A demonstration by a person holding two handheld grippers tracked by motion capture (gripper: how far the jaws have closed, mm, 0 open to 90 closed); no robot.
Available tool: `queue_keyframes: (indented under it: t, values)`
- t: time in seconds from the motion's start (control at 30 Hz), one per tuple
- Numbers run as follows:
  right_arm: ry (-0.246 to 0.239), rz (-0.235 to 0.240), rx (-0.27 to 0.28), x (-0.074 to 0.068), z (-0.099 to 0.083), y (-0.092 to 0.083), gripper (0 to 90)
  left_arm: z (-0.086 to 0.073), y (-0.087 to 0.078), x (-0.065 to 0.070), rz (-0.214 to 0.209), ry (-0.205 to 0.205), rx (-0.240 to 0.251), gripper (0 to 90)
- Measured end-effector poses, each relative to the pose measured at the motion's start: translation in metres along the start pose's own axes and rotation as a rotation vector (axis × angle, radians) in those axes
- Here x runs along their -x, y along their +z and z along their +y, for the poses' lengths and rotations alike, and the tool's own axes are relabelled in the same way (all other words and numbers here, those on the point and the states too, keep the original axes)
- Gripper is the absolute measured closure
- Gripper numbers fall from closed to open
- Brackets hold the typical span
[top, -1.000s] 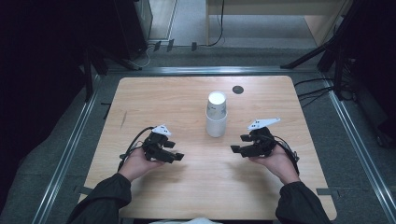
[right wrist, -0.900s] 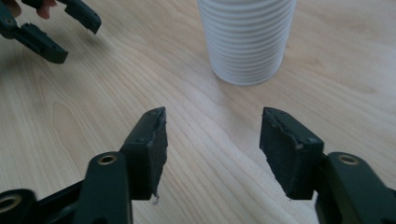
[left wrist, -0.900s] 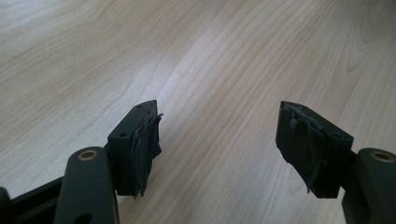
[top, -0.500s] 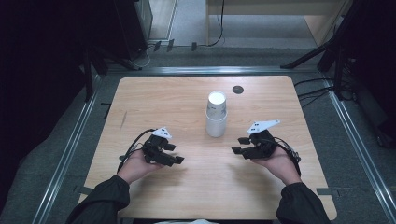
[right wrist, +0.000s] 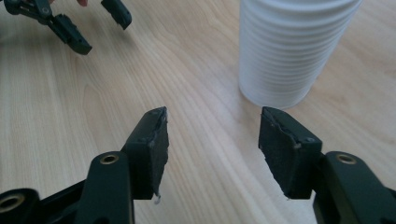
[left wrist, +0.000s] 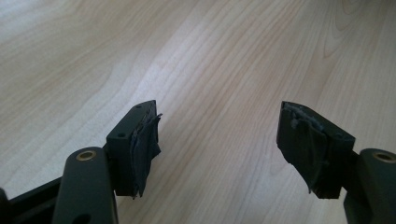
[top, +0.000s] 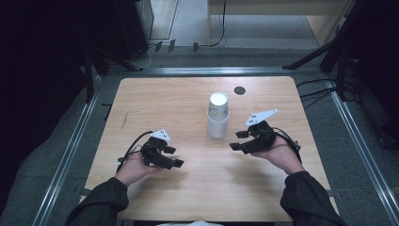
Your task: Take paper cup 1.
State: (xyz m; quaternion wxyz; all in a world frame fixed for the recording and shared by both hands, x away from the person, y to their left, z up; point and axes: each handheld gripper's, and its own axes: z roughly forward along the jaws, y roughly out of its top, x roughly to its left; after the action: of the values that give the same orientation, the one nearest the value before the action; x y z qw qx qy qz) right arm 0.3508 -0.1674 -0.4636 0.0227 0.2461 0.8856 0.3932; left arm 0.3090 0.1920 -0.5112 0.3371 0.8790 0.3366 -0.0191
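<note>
High view shows the left gripper (top: 175, 157) lowest, near the table's (top: 155, 101) front edge and to the left of the stack of white cups (top: 218, 115); its jaws stand apart with nothing between. Right gripper (top: 238, 140) sits just right of the stack, jaws apart and empty. Stack stands upright at the table's middle.

Even overhead light washes the wooden table (top: 188, 103) bright while the surroundings in the high view sink into near-black. Soft, short shadows sit under both hands. Pale sheen streaks the wood grain in both gripper views; nearest jaw bases look slightly soft.
</note>
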Motion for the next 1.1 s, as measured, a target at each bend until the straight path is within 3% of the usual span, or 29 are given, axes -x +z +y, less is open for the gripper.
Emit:
queue_keyframes:
  t: [0.13, 0.23, 0.37, 0.67, 0.8, 0.93, 1.1]
  values:
    - [-0.045, -0.007, -0.036, 0.005, 0.016, -0.004, 40.0, 0.000, -0.001, 0.003, -0.001, 0.016, 0.010, 29.4]
    - [-0.060, 0.030, -0.053, 0.008, 0.029, -0.009, 40.4, 0.001, -0.003, 0.004, 0.004, 0.024, 0.022, 29.2]
    - [-0.082, -0.002, -0.073, 0.015, 0.043, -0.014, 37.9, 0.002, -0.004, 0.003, 0.012, 0.040, 0.021, 28.9]
    - [-0.109, -0.001, -0.047, 0.036, 0.070, -0.025, 33.0, 0.009, -0.002, 0.004, 0.004, 0.066, 0.013, 28.8]
    - [-0.111, 0.004, -0.032, 0.041, 0.080, -0.023, 30.3, 0.011, -0.001, 0.005, 0.002, 0.072, 0.009, 28.9]
    - [-0.109, 0.002, -0.074, 0.048, 0.093, -0.012, 26.4, 0.012, -0.001, 0.005, -0.008, 0.080, 0.012, 28.9]
    - [-0.101, 0.006, -0.065, 0.052, 0.105, -0.004, 24.4, 0.013, -0.002, 0.005, -0.013, 0.082, 0.013, 28.9]
